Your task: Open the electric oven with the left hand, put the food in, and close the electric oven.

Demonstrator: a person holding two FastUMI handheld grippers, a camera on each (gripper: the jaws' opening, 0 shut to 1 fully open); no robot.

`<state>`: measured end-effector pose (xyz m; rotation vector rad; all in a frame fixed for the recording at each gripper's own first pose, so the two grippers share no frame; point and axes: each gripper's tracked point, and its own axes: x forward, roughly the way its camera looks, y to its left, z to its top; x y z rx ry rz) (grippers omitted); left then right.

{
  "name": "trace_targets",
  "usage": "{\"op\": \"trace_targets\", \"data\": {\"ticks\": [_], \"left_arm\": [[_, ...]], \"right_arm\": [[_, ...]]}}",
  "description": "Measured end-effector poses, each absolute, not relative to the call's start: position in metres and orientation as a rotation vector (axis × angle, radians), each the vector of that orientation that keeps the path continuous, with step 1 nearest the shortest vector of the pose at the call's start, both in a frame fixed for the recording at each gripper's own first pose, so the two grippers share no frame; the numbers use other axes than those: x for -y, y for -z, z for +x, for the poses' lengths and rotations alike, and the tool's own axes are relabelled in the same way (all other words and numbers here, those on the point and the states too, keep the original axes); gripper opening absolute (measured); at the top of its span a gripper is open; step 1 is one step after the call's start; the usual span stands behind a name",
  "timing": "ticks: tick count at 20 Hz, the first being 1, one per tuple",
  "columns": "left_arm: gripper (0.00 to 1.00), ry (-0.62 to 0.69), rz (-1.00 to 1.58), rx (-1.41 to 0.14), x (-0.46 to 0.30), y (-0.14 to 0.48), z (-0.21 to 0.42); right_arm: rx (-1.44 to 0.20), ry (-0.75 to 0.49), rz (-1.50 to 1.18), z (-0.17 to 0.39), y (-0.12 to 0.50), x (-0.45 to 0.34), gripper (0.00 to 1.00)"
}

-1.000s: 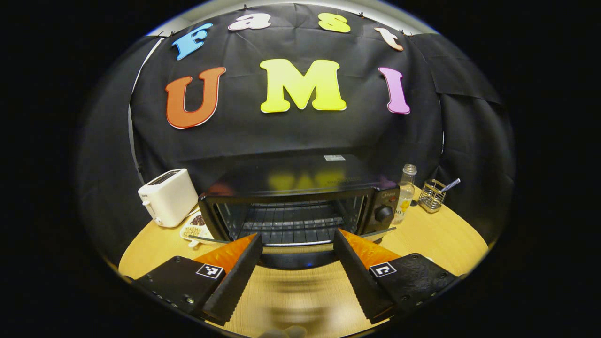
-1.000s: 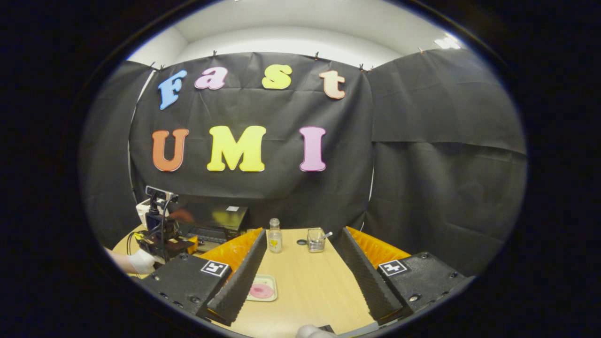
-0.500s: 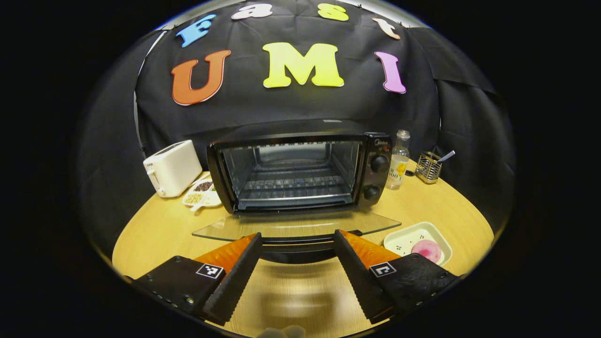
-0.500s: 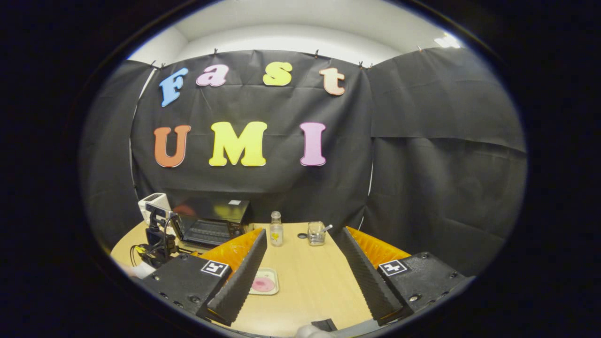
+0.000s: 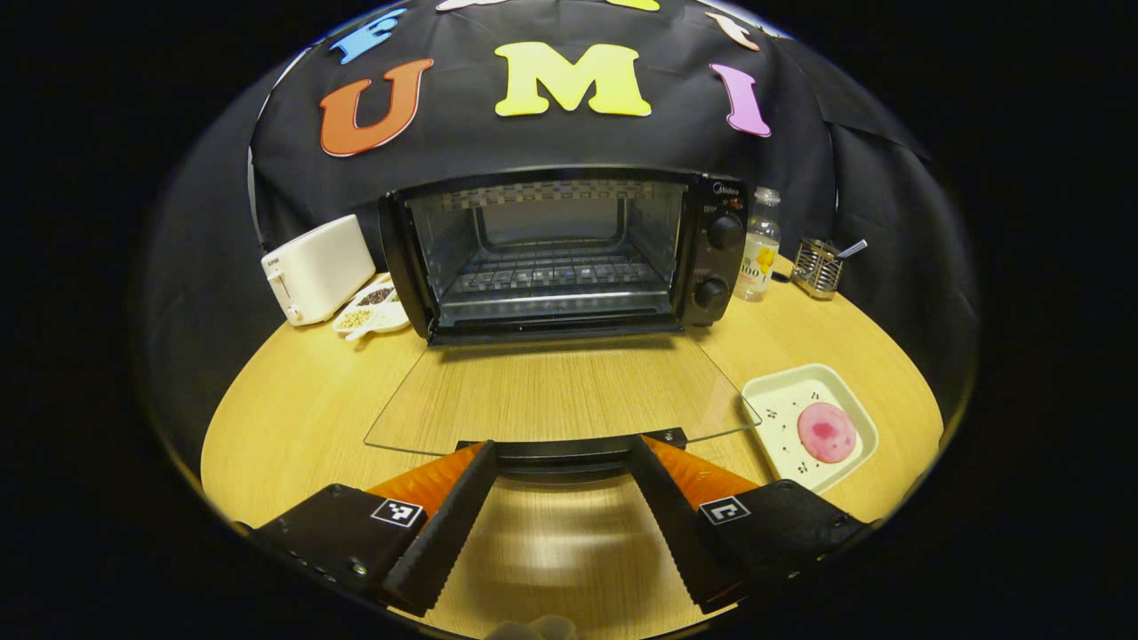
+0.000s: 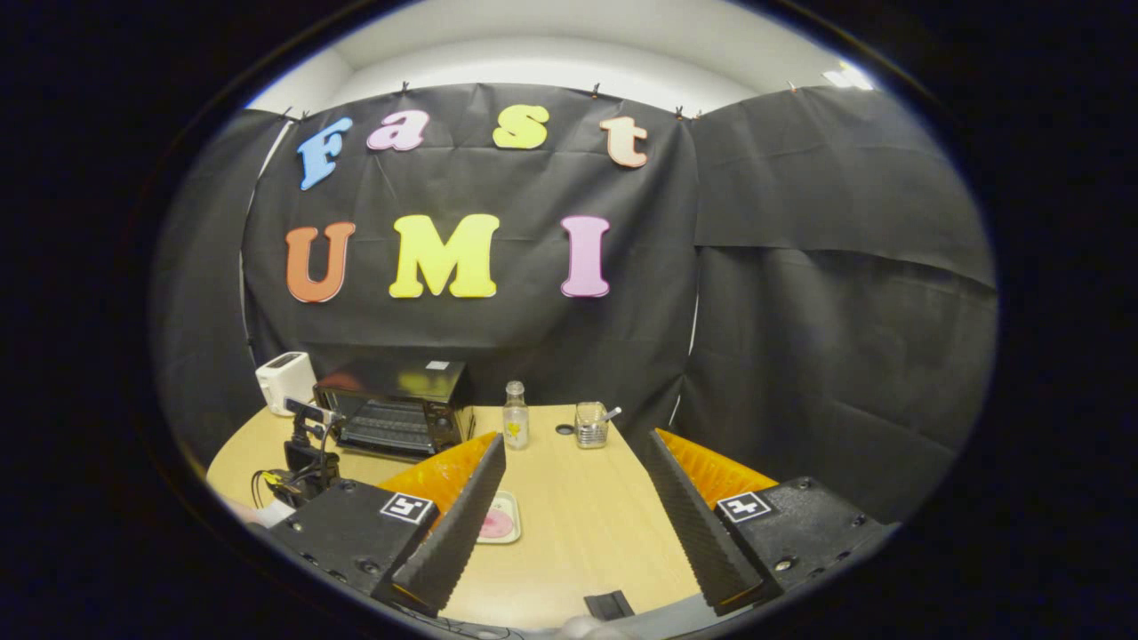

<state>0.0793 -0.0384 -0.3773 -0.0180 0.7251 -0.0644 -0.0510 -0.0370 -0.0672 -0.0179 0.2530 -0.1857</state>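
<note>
Left gripper view: the oven (image 5: 551,253) door (image 5: 556,391) is seen folded flat, its handle (image 5: 569,449) between the spread left gripper (image 5: 560,520). Food (image 5: 827,431) is left on its tray (image 5: 772,404), near right. The right gripper (image 6: 573,533) is held apart, empty.

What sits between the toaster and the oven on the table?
In the left gripper view, a small white dish of seeds or beans lies between the white toaster and the open oven, at the oven's front corner.

Right claw's near finger (image 6: 462,516) hides part of the food plate (image 6: 503,520).
</note>
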Motion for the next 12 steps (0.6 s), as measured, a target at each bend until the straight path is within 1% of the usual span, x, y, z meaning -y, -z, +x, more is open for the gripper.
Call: {"op": "trace_targets", "data": {"ticks": [3,4,7,12], "left_arm": [[0.97,0.068,-0.012,-0.739,0.039,0.381,0.08],[0.97,0.071,-0.007,-0.75,0.039,0.384,0.08],[0.97,0.07,-0.014,-0.791,0.04,0.388,0.079],[0.97,0.066,-0.018,-0.76,0.038,0.381,0.079]], "right_arm": [[-0.26,0.193,-0.012,-0.049,0.07,0.04,0.96],[-0.265,0.195,-0.011,-0.048,0.073,0.04,1.0],[-0.284,0.189,-0.002,-0.043,0.081,0.04,1.0],[-0.343,0.14,0.011,-0.02,0.113,0.039,1.0]]}}
